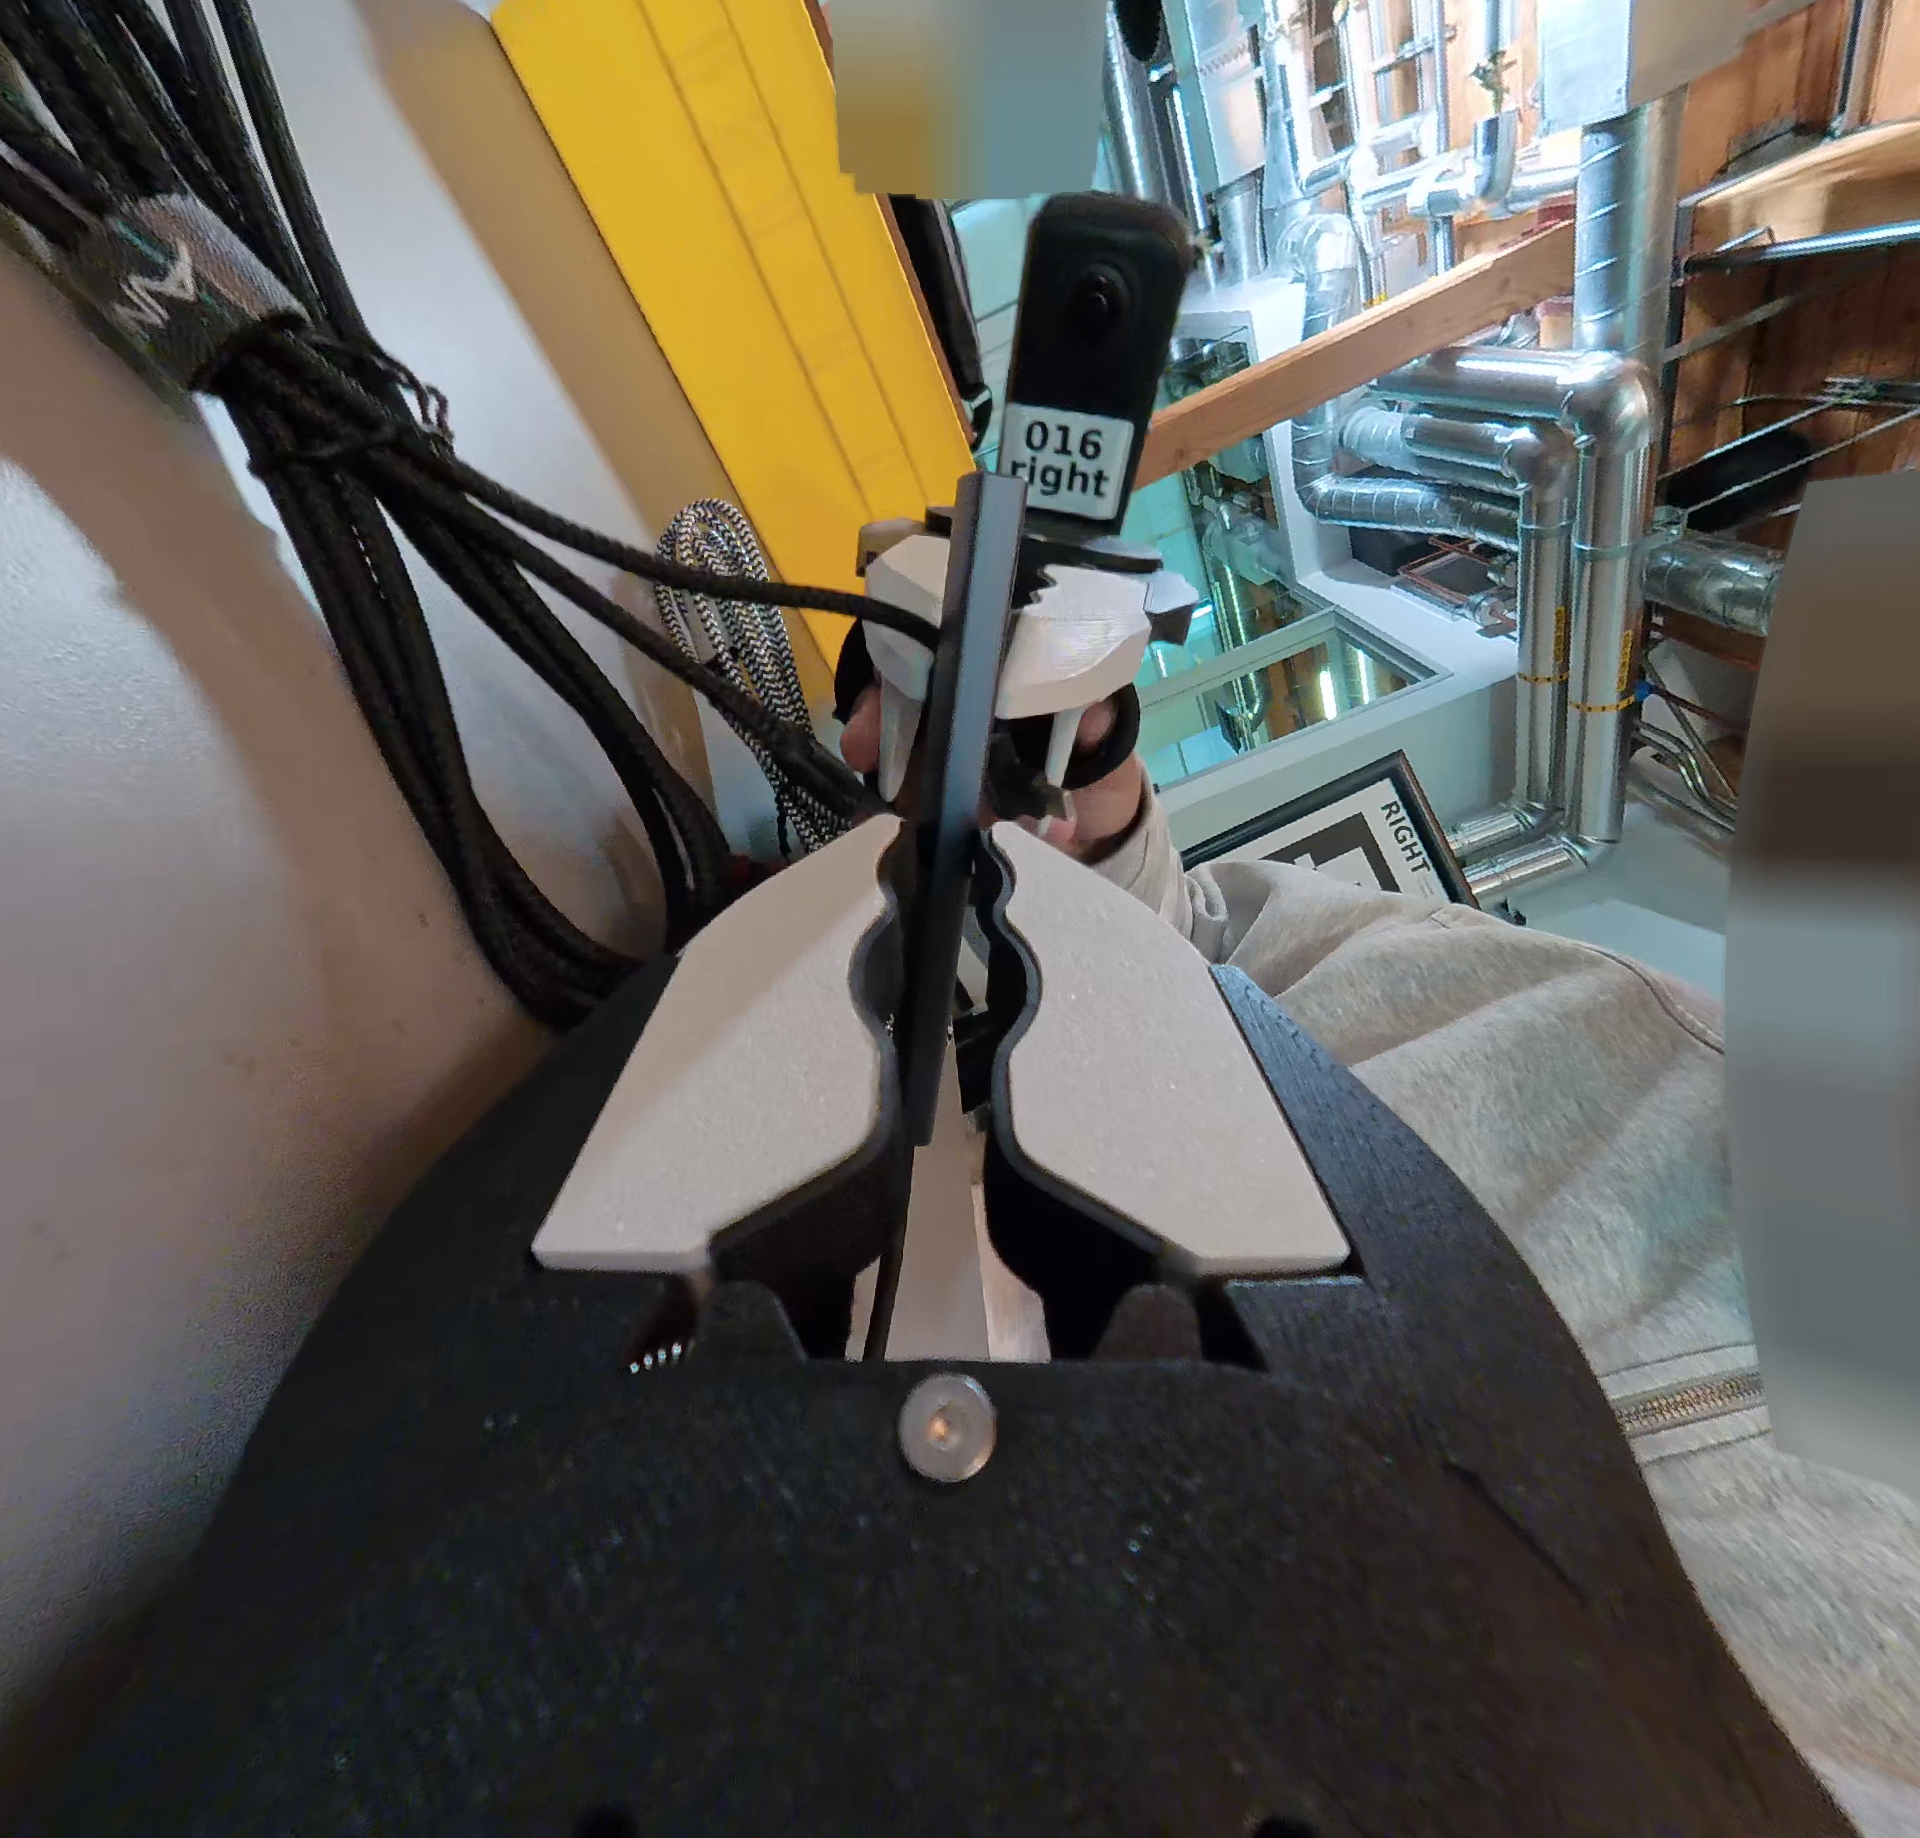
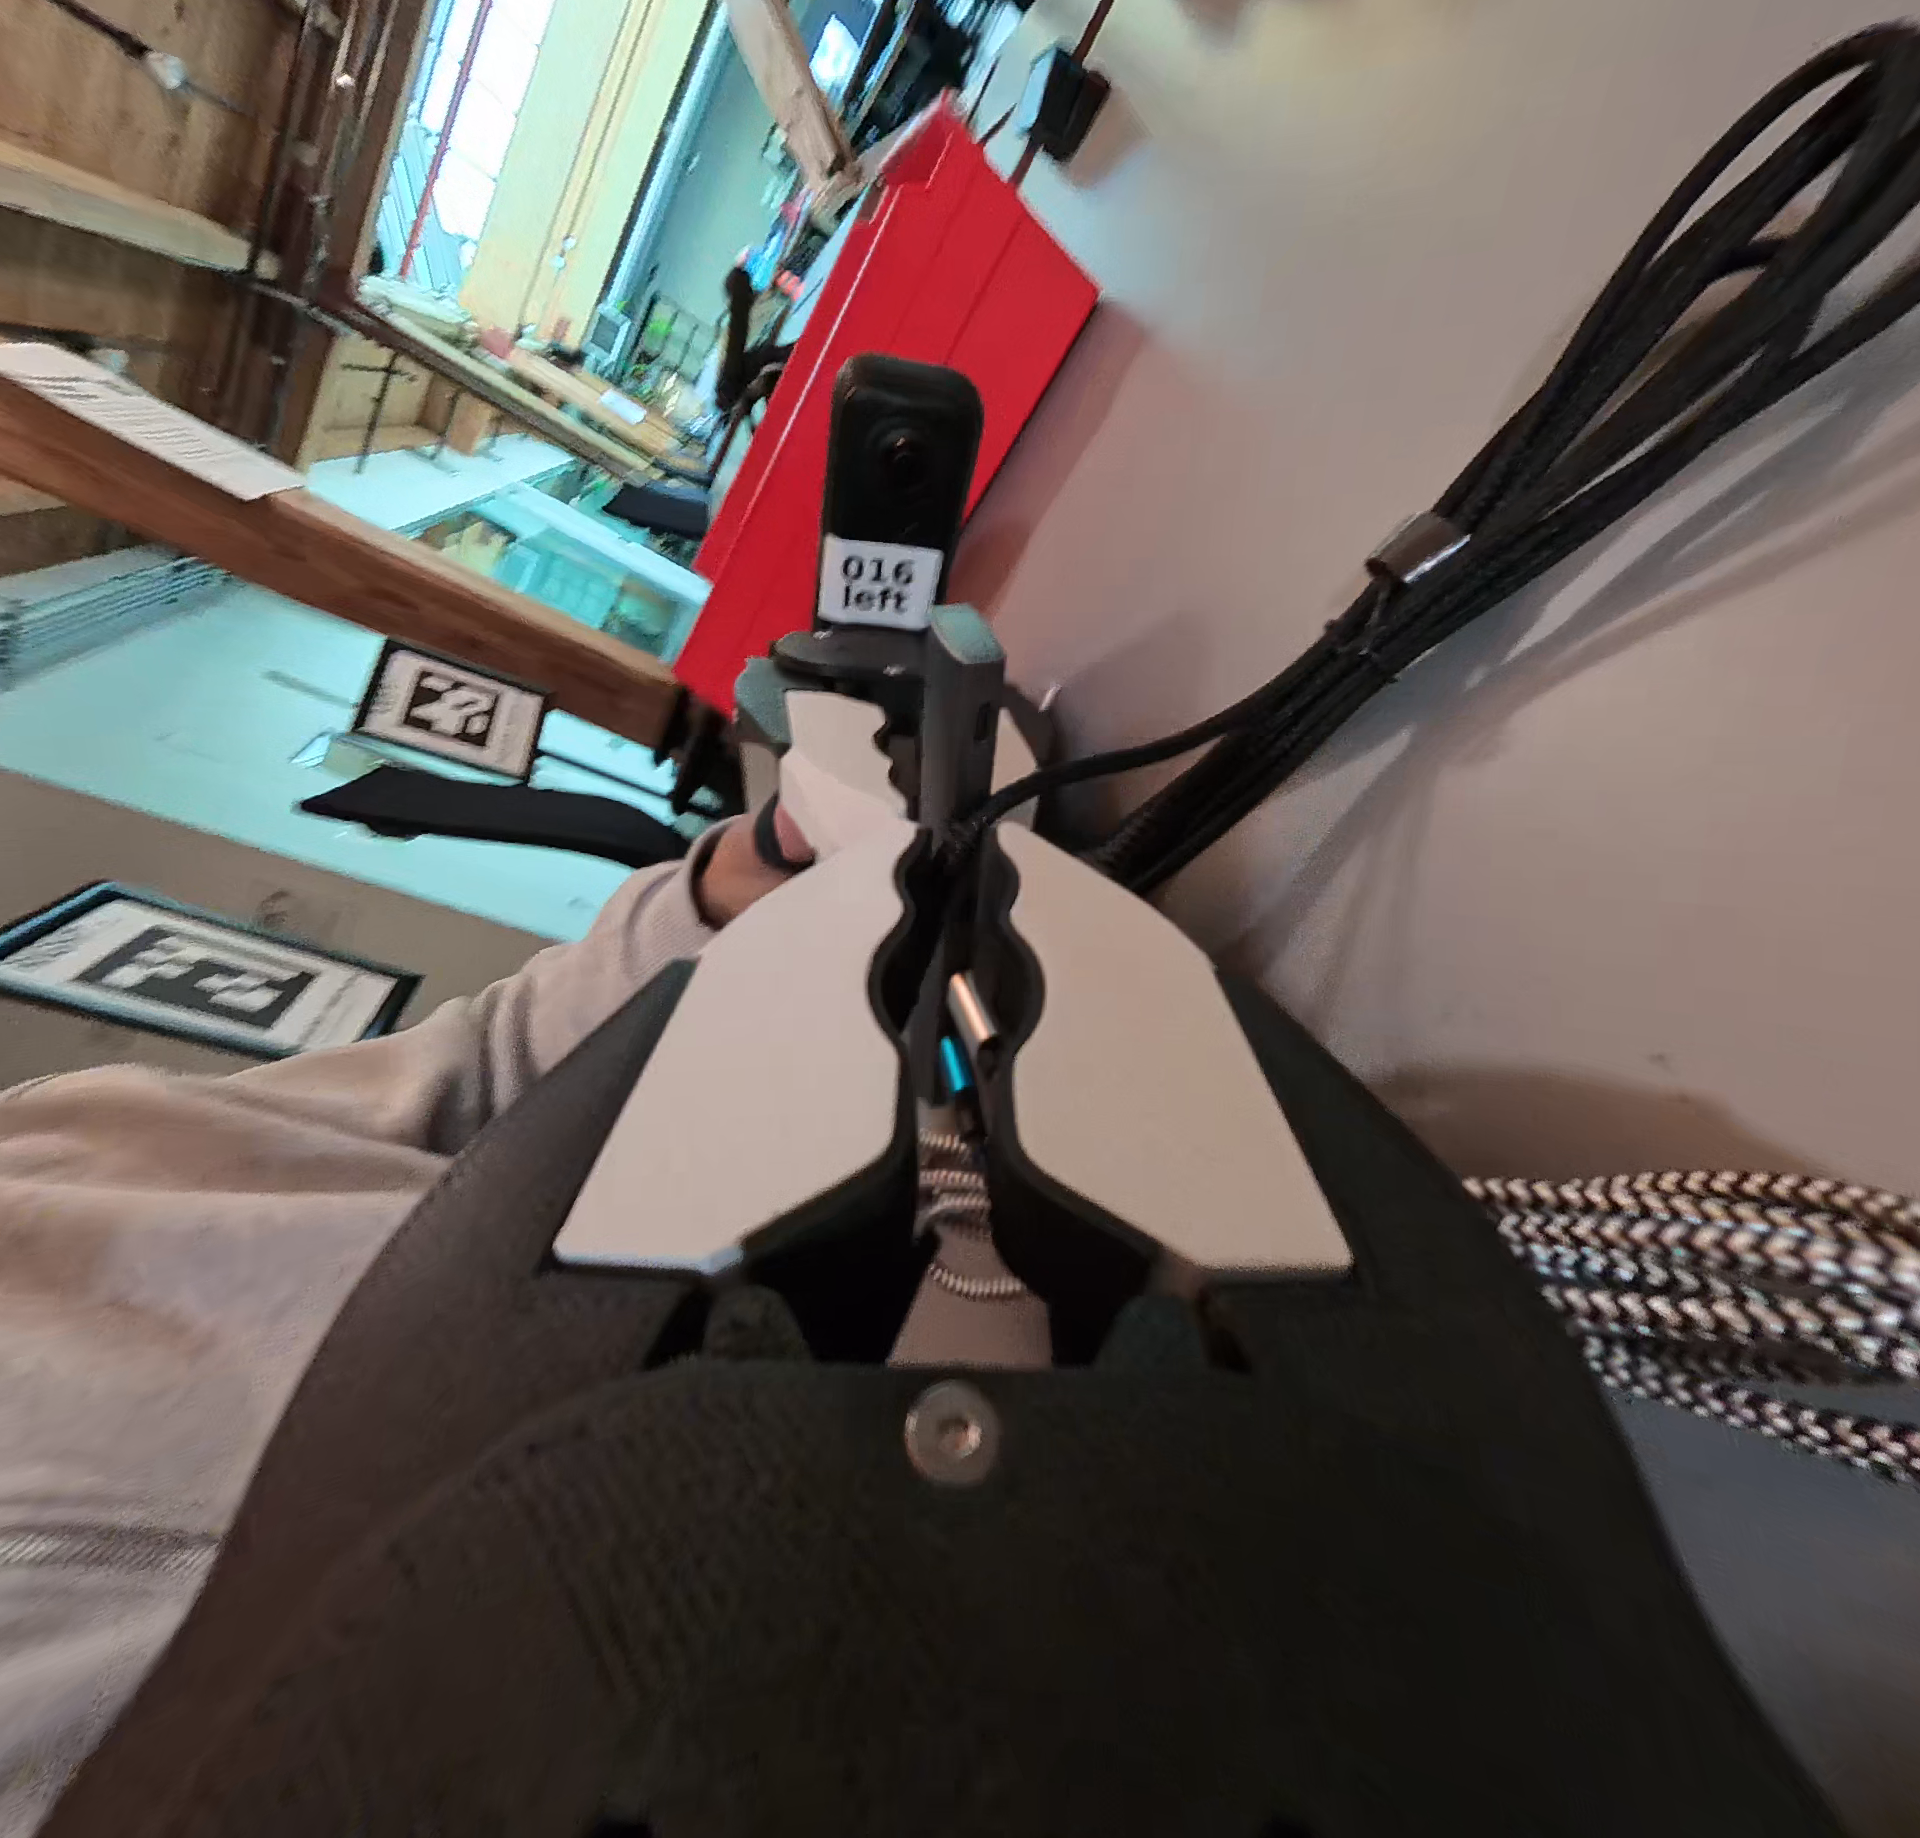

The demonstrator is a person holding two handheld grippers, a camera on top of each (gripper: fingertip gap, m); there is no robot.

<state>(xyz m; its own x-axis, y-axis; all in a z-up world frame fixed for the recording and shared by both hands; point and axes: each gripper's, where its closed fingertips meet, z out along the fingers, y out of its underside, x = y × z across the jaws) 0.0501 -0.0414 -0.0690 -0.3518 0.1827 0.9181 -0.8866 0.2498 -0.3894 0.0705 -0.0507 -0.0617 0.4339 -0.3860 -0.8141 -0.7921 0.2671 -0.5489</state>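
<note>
A thin dark grey slab-like hub point(image 1: 951, 801) spans between my two grippers, which face each other. My left gripper point(image 1: 940, 843) is shut on its near end, and the slab runs deep between the white fingers point(image 1: 769, 1040). My right gripper point(image 1: 1003, 645) grips its far part under a black camera point(image 1: 1091, 313). In the right wrist view my right gripper point(image 2: 961, 838) is shut on the hub point(image 2: 966, 708). A silver plug point(image 2: 977, 1019) with a blue part and a thin black cable point(image 2: 1101, 775) lie between its fingers point(image 2: 790, 1061). My left gripper point(image 2: 831, 780) holds the far end.
A bundle of black braided cables point(image 1: 343, 500) point(image 2: 1621, 458) and a black-and-white braided cable point(image 1: 727, 635) point(image 2: 1704, 1300) lie against a white surface point(image 2: 1455, 853). A yellow panel point(image 1: 727, 261) and a red panel point(image 2: 935, 354) stand behind. A framed marker board point(image 2: 208, 967) and a beige sleeve point(image 1: 1455, 1061) are close. Less than 4 cm separates the two grippers' tips. From either gripper's tips it is about 30 cm to the yellow panel point(image 1: 727, 261).
</note>
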